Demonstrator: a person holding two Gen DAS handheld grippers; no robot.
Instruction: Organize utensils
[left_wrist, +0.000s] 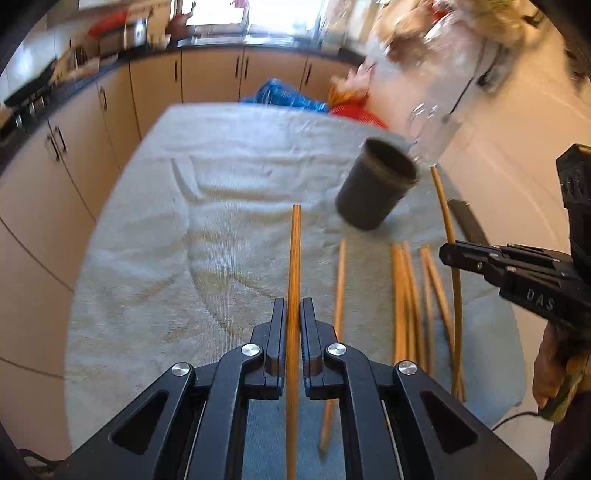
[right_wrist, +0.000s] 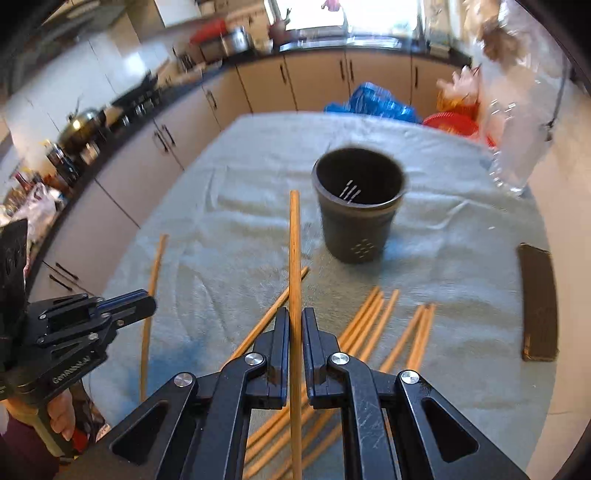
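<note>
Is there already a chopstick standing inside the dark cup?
No, the right wrist view looks straight into the dark cup and shows only its slotted bottom, with no chopstick in it.

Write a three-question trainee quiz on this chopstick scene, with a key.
1. True or false: the left gripper is shut on a chopstick.
2. What does the right gripper hold? A) a spoon B) a chopstick C) nothing
3. Fill in: the dark holder standing on the cloth looks ____ of chopsticks.

Key: 1 true; 2 B; 3 empty. Loose chopsticks lie on the cloth near the holder.
</note>
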